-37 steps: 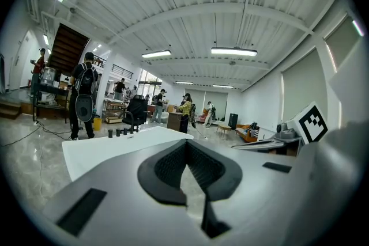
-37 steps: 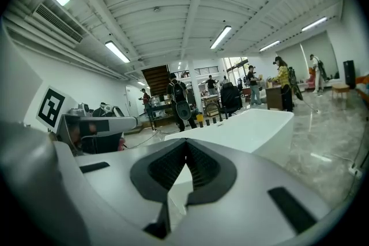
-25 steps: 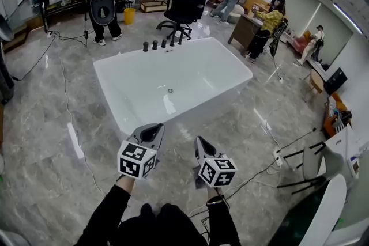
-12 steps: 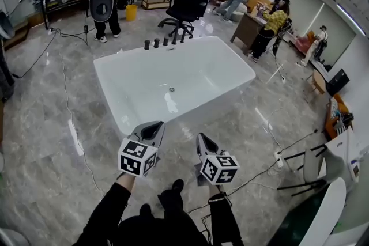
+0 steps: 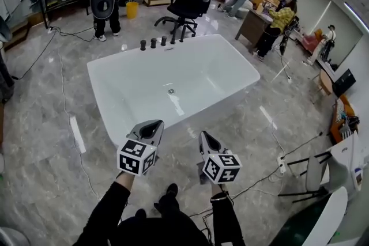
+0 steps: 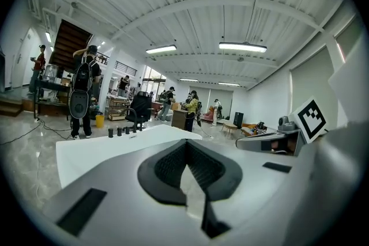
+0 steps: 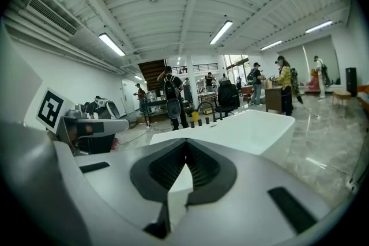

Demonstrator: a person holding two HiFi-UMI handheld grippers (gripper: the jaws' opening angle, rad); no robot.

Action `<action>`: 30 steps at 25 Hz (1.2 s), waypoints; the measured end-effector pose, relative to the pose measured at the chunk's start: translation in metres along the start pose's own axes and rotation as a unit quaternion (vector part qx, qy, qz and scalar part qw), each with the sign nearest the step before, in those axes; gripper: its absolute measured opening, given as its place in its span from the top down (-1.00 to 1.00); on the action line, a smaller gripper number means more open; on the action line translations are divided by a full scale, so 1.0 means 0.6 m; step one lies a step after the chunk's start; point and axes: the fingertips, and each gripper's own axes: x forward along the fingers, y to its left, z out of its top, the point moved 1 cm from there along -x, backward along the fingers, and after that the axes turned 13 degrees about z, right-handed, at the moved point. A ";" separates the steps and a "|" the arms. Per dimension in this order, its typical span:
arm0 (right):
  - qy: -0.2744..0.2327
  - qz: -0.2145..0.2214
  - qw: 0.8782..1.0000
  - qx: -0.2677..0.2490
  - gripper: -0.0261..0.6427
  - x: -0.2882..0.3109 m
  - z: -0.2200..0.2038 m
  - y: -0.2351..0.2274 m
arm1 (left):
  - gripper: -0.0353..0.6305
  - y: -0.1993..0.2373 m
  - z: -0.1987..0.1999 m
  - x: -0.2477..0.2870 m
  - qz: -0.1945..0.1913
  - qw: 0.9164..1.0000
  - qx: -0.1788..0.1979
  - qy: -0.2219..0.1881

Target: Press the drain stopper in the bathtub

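The left gripper (image 5: 151, 127) and right gripper (image 5: 207, 140) each have jaws pressed together on nothing, side by side just outside the bathtub's (image 5: 94, 85) near wall. The drain stopper (image 5: 170, 91) sits mid-floor inside the bathtub, well apart from both.

— What sort of place is this?
— A large open lab or studio hall, not a bathroom. A bathtub (image 5: 173, 89) stands alone on a polished stone floor (image 5: 46, 141), among an office chair (image 5: 187, 0), a desk (image 5: 249, 26), trailing cables (image 5: 63, 83) and people (image 5: 279, 20), under ceiling strip lights (image 6: 242, 46).
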 end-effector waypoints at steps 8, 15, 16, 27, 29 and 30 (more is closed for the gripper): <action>0.020 0.011 1.000 0.000 0.92 0.044 0.036 -0.146 | 0.89 -0.016 0.010 0.147 0.027 1.000 -0.003 0.013; 0.042 0.028 0.999 -0.003 0.92 0.068 0.046 -0.283 | 0.89 -0.036 0.013 0.283 0.062 0.998 0.001 0.020; 0.044 0.029 0.999 -0.003 0.92 0.073 0.050 -0.299 | 0.89 -0.036 0.016 0.300 0.065 0.998 0.003 0.020; 0.055 0.035 0.998 -0.005 0.92 0.163 0.094 -0.455 | 0.89 0.001 0.016 0.497 0.081 0.995 0.016 0.049; 0.060 0.036 0.997 -0.009 0.92 0.196 0.104 -0.495 | 0.89 0.009 0.007 0.545 0.080 0.995 0.013 0.055; 0.063 0.038 0.997 -0.012 0.92 0.214 0.108 -0.515 | 0.89 0.014 0.001 0.570 0.080 0.995 0.012 0.058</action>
